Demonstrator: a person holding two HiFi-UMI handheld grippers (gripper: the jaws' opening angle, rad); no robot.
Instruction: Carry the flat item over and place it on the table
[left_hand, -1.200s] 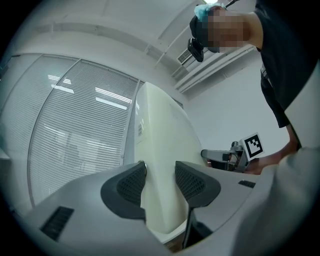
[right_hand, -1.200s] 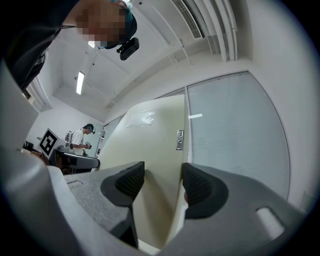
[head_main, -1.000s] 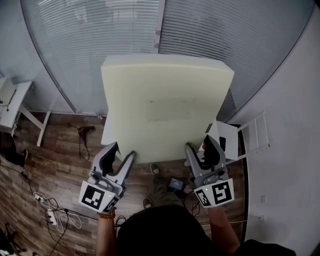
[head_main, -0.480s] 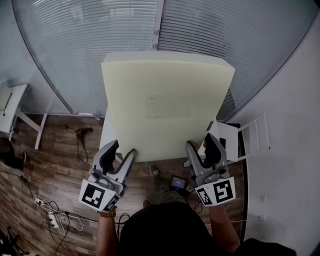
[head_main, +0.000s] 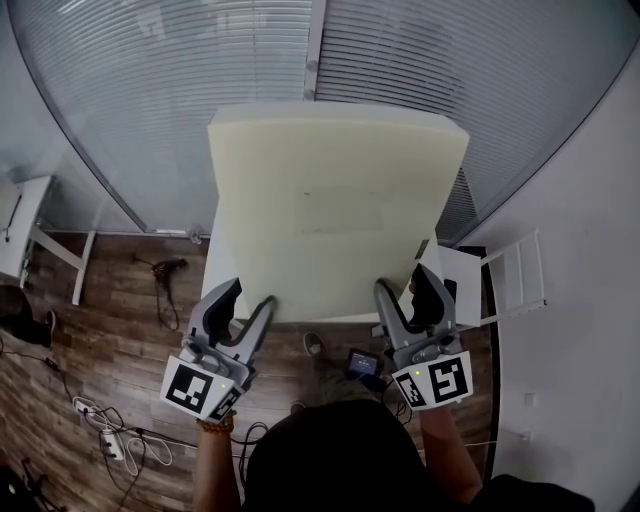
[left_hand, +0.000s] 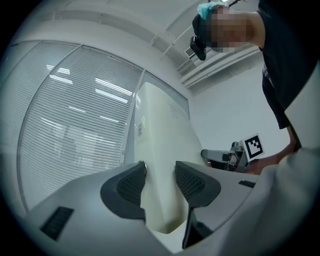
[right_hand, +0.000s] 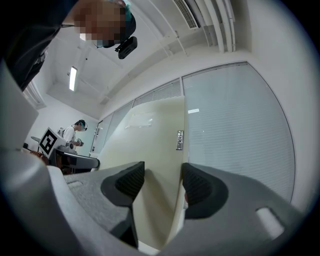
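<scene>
A large, thick cream foam slab (head_main: 335, 210) fills the middle of the head view, held out in front of me above the floor. My left gripper (head_main: 247, 297) is shut on the slab's near left corner, and my right gripper (head_main: 405, 285) is shut on its near right corner. In the left gripper view the slab's (left_hand: 165, 135) edge is pinched between the two dark pads of the gripper (left_hand: 160, 177). The right gripper view shows the slab (right_hand: 150, 145) squeezed in the same way in that gripper (right_hand: 162, 180). What lies under the slab is hidden.
A glass wall with blinds (head_main: 180, 90) stands just beyond the slab. White furniture (head_main: 462, 285) and a white rack (head_main: 520, 280) sit at the right by the wall. A white desk (head_main: 20, 225) is at the left. Cables and a power strip (head_main: 110, 440) lie on the wood floor.
The slab and both grippers have barely shifted in the view. The floor and the left desk have slid back and left, so I have moved a little toward the glass wall.
</scene>
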